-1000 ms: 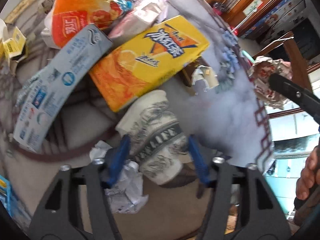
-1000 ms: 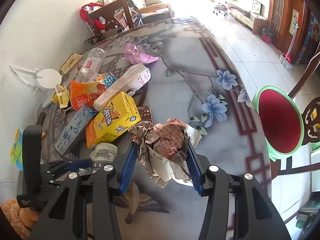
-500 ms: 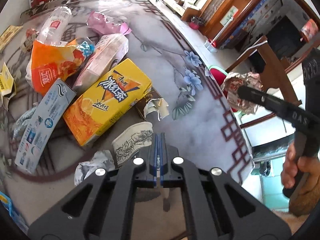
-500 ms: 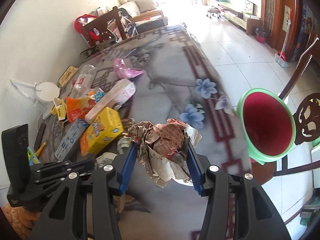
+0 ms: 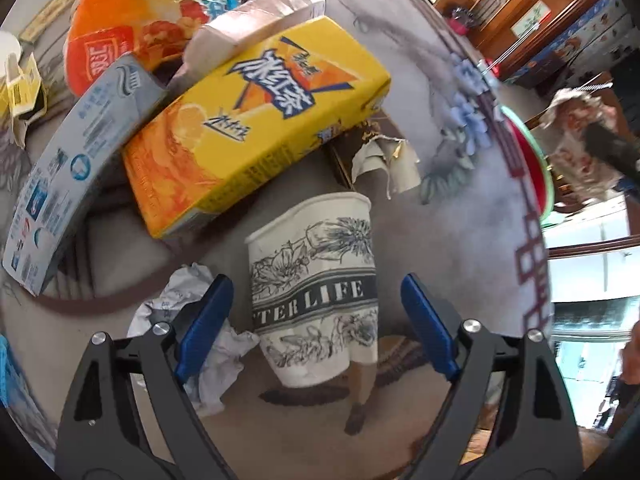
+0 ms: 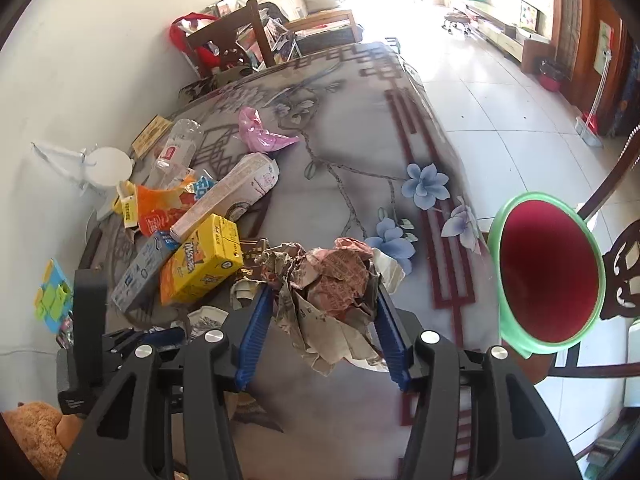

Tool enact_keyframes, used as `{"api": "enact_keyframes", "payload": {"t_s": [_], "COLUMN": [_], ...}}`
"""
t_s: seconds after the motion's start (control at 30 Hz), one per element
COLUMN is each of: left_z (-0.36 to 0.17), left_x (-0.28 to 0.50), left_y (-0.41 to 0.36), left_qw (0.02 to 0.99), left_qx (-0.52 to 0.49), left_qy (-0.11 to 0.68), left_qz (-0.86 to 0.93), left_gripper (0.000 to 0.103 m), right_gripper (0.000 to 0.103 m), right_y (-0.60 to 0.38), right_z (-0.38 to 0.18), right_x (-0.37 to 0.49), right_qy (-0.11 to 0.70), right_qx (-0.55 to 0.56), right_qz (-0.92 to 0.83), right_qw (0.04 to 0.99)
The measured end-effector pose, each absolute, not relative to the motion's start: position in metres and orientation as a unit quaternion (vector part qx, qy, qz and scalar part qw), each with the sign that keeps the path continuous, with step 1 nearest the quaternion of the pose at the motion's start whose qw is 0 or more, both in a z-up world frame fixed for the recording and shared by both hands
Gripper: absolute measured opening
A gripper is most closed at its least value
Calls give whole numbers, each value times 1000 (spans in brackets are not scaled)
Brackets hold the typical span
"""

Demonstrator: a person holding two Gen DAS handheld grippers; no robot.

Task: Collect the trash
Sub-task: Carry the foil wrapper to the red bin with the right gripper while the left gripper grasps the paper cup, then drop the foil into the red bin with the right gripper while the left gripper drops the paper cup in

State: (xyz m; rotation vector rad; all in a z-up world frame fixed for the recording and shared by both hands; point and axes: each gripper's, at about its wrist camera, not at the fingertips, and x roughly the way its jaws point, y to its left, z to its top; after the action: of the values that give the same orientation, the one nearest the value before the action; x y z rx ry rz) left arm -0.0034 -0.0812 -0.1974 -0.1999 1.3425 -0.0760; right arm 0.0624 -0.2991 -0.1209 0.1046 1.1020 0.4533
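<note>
Left wrist: jaws just opened, straddling one paper cup point(image 5: 316, 300); right jaws clamp one crumpled wad point(image 6: 332, 292).

Your flower-patterned tabletop point(image 6: 360, 152) carried a yellow carton point(image 6: 200, 266) at nine o'clock, a pink bag point(image 6: 260, 136) at eleven, and a paper cup point(image 5: 316, 300).

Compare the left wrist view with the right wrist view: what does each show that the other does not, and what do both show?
Only the left wrist view shows the print on the paper cup, which lies on its side between the open fingers of the left claw, whose jaws have just been opening; neither pad touches it. A crumpled white paper lies beside it.

Only the right wrist view shows the right claw shut on the crumpled wrapper, the clear bottle and the wooden chair.

Both show the yellow carton, the orange bag, the table and the green-rimmed red bin.
</note>
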Motion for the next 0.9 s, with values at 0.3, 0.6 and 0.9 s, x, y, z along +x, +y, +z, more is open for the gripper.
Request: {"api": "enact_keyframes", "payload": {"t_s": [0.3,0.6,0.9], "left_z": [-169,-111,-99], "left_x": [5,40,92], "left_y": [-82,-125,-216], "left_qw": [804,845,848], "left_qx": [-126,-121,-101], "left_qy": [580,514,489], "left_qz": [-27,-87,-178], "left_gripper": [58,59,59], "right_gripper": [50,51,77], "right_y": [-351,-452,-513], "right_z": [-127,-148,-150], "right_x": [85,122,131], "right_qy": [514,514,495], "right_qx": [84,103,131], "right_qz": [176,62,-5], "right_qw": [835,849,859]}}
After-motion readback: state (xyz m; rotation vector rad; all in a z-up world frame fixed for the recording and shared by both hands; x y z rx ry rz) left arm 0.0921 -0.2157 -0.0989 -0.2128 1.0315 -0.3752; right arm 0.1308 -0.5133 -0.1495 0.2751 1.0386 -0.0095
